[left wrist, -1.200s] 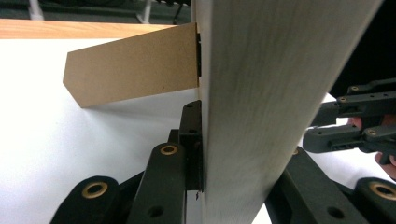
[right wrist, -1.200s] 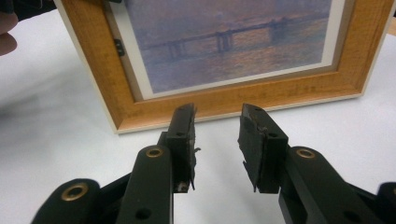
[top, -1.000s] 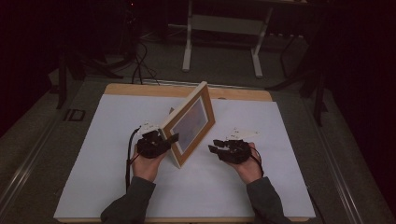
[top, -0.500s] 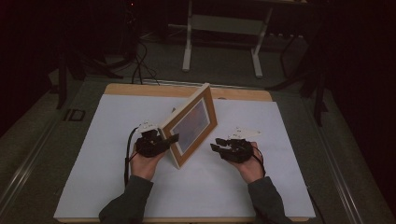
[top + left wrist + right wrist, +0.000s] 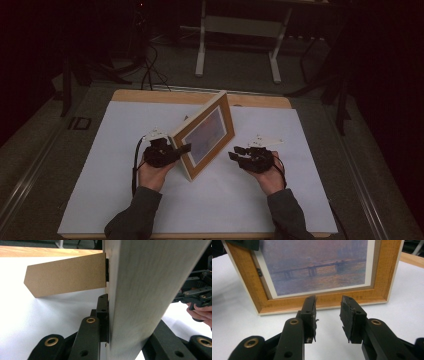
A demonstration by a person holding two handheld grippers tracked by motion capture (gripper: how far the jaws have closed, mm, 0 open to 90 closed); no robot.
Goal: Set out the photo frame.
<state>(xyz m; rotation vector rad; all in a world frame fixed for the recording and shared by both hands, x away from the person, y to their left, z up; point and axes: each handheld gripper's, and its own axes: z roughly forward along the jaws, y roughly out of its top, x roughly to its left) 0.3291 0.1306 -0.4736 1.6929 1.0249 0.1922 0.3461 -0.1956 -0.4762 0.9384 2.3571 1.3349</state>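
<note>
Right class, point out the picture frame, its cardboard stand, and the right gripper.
picture frame [image 5: 325, 303]: right gripper view, lower wooden rail.
cardboard stand [image 5: 66, 273]: left gripper view, middle of its brown face.
right gripper [image 5: 328, 315]: right gripper view, gap midway between its fingertips.

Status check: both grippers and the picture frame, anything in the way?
Left gripper shut on picture frame, frame upright, back stand swung out. Right gripper open, short of the frame front. Nothing between.

I see my right gripper [image 5: 328, 315] with its jaws apart, just short of the picture frame [image 5: 287, 306], which stands on the white table [image 5: 407, 312]; its print shows a hazy bridge.
</note>
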